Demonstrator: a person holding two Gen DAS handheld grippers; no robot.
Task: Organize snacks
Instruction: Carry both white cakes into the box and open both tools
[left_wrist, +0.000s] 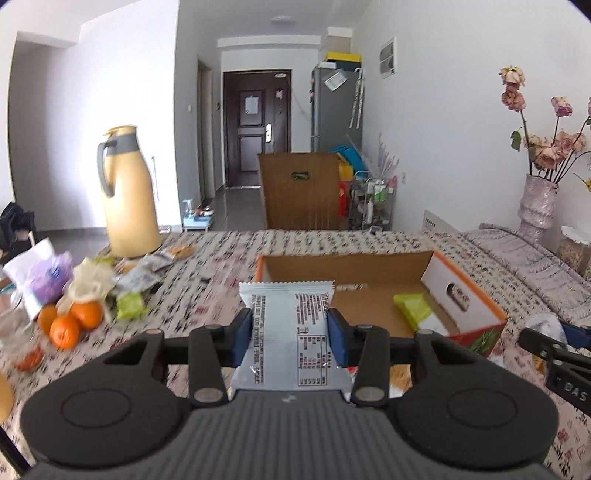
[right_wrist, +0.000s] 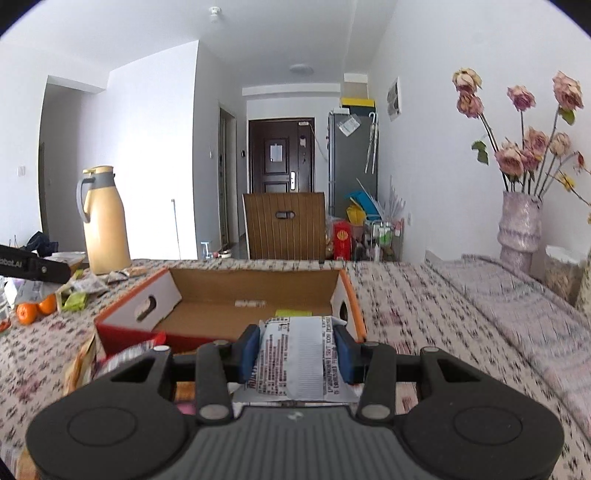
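My left gripper (left_wrist: 290, 334) is shut on a white snack packet (left_wrist: 286, 325) with printed text, held above the floral tablecloth just short of the open orange cardboard box (left_wrist: 476, 302). A green snack packet (left_wrist: 413, 309) lies inside that box. My right gripper (right_wrist: 296, 350) is shut on another white printed snack packet (right_wrist: 299, 358), in front of the same box (right_wrist: 122, 317). Part of the right gripper (left_wrist: 554, 350) shows at the right edge of the left wrist view. More snack packets (left_wrist: 136, 273) lie in a heap at the left.
A yellow thermos jug (left_wrist: 127, 195) stands at the table's far left, with oranges (left_wrist: 70, 321) and bags beside the heap. A vase of dried roses (right_wrist: 519, 225) stands at the right by the wall. A wooden chair back (right_wrist: 284, 225) rises behind the table.
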